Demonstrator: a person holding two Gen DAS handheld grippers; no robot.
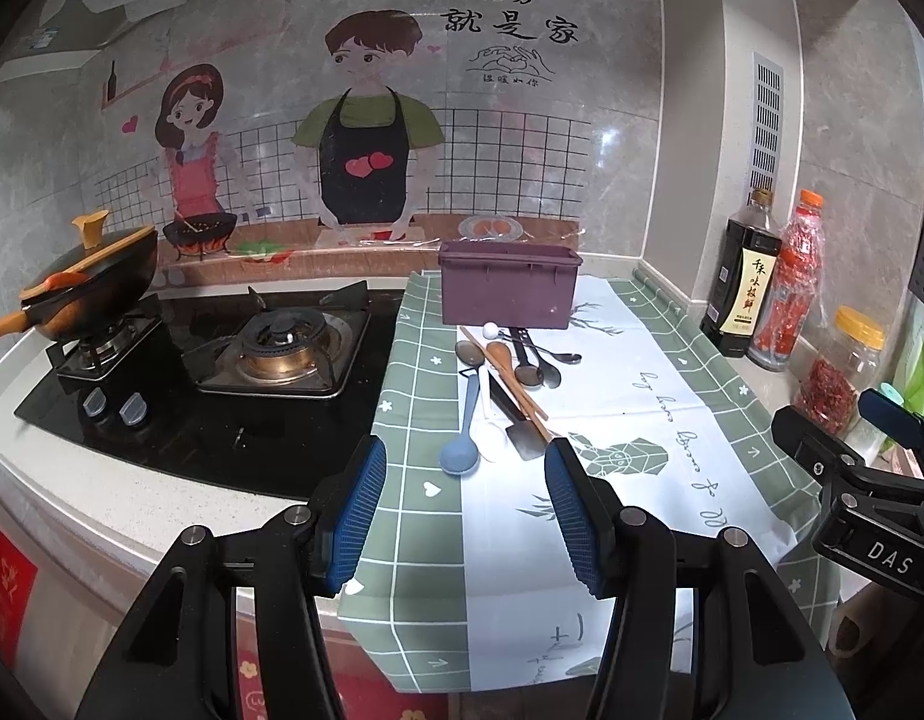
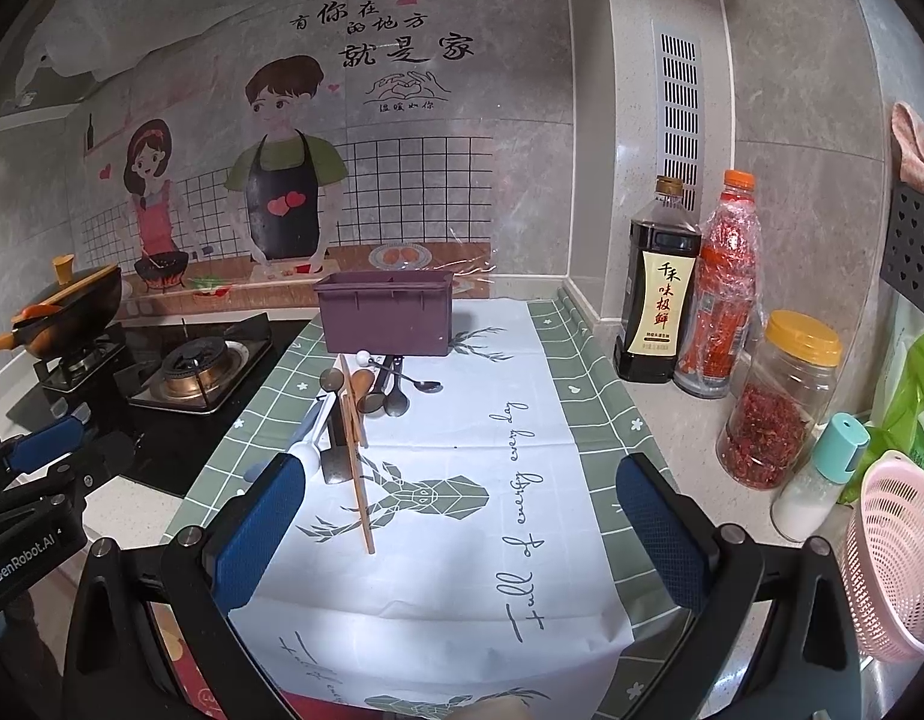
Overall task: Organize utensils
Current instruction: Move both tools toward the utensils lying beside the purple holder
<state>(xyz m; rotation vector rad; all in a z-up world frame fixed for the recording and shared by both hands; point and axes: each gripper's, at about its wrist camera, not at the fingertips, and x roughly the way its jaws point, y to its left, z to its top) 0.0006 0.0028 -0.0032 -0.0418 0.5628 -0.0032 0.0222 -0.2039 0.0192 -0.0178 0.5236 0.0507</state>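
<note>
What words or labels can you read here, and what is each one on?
"有你在的地方 就是家": wall sticker.
"千禾 味极鲜": soy sauce bottle; smaller print unreadable.
"Full of every day": tablecloth, in script.
"DAS": right gripper body.
"GenRobot.AI": left gripper body.
Small text under the sticker's heart hands: blurred.

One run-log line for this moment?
left gripper: open, empty | right gripper: open, empty | utensils: piled before bin | bin: no utensils visible

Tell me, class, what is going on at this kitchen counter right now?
A person holds two grippers above a counter cloth, both open and empty. The left gripper and right gripper point toward a pile of utensils: chopsticks, a blue spoon and dark spoons. All lie loose in front of a purple box. Nothing has been picked up yet.
</note>
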